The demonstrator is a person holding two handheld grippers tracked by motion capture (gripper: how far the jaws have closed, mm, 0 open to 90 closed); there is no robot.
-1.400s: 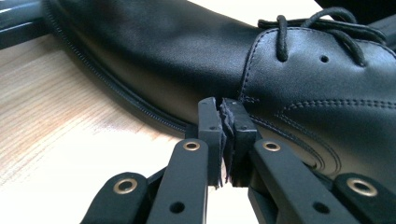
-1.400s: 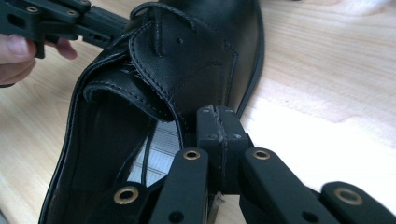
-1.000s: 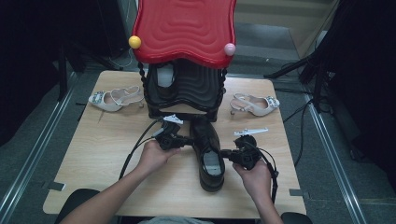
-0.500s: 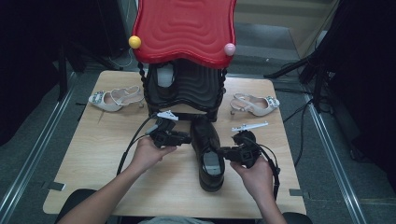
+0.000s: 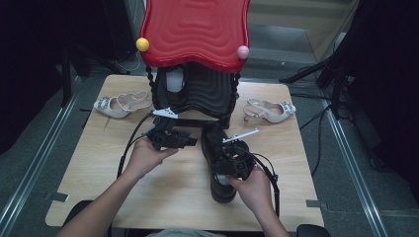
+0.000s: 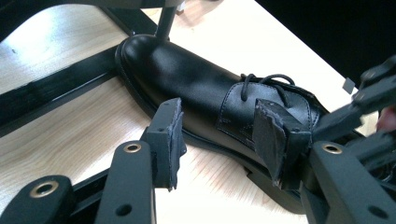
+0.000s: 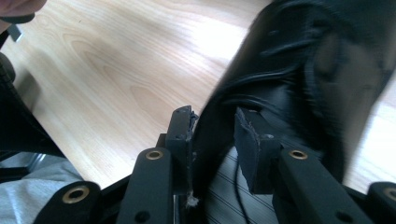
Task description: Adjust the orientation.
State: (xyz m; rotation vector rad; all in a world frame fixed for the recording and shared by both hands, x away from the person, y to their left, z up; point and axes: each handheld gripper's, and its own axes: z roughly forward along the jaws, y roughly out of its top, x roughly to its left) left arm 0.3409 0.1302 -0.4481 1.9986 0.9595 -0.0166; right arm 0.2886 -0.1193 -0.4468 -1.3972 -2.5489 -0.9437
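While the black shoe (image 5: pixel 217 158) lies flat on the desk (image 5: pixel 99 163), toe tucked against the base of the black rack (image 5: pixel 197 94) and heel toward the person, both grippers are right at it. Left gripper (image 5: pixel 190 142) hovers just off the shoe's left side, near the laces. In the left gripper view its fingers (image 6: pixel 170 135) stand wide apart and clear of the leather, so that one is released; they've just been opening, and nothing sits between them, the shoe (image 6: pixel 210 98) lies just past the tips.

Right gripper (image 5: pixel 225 160) is at the heel end, over the shoe's opening. In the right gripper view the heel wall (image 7: pixel 212 126) runs up between the two fingers (image 7: pixel 180 135): one is against the outside of it, the other is inside the shoe with a visible gap to the wall. So those fingers have been opening too, the wall is between them but no longer pinched. That view is a bit blurry, but the gap looks real.

Other stuff on the desk: a pale sandal (image 5: pixel 118 103) off to the left of the rack and another sandal (image 5: pixel 269 111) off to the right, both well apart from the shoe. Rack has a wavy red top (image 5: pixel 195 29) with a yellow ball (image 5: pixel 143 44) and a pink ball (image 5: pixel 242 52) on its front corners.
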